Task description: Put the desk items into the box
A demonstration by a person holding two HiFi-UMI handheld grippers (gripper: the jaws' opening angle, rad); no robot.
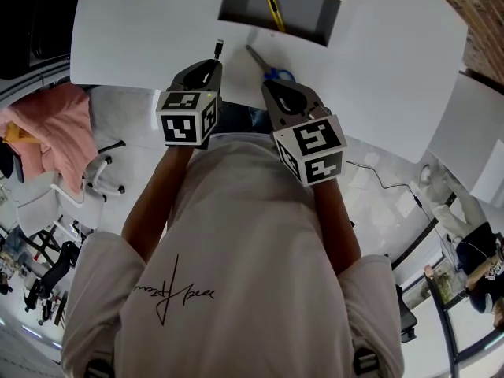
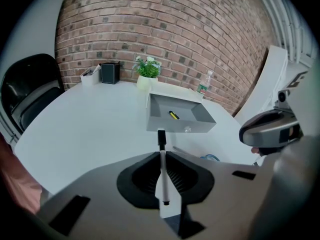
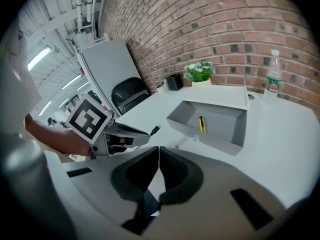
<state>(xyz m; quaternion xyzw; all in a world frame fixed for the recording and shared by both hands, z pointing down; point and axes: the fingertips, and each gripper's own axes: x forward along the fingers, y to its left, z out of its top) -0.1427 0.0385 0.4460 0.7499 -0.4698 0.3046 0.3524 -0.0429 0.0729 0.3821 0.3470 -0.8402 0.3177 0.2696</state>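
Note:
A grey open box [image 1: 236,8] stands on the white table, and a yellow cutter [image 1: 274,11] lies inside it. My left gripper [image 1: 214,63] is shut on a white marker with a black cap [image 2: 161,136], whose cap end pokes out ahead of the jaws, short of the box [image 2: 180,121]. My right gripper [image 1: 272,89] hovers just to the right of the left one, shut, with nothing between its fingers [image 3: 159,149]. Blue-handled scissors [image 1: 269,69] lie on the table just ahead of the right gripper, partly hidden by it. The right gripper view shows the box [image 3: 186,120] and the cutter [image 3: 201,124].
At the table's far side by the brick wall stand a potted plant [image 2: 147,73], a black holder [image 2: 110,73] and a water bottle [image 2: 204,84]. A black chair [image 2: 30,96] stands at the left. The box's white lid [image 3: 215,98] lies behind the box.

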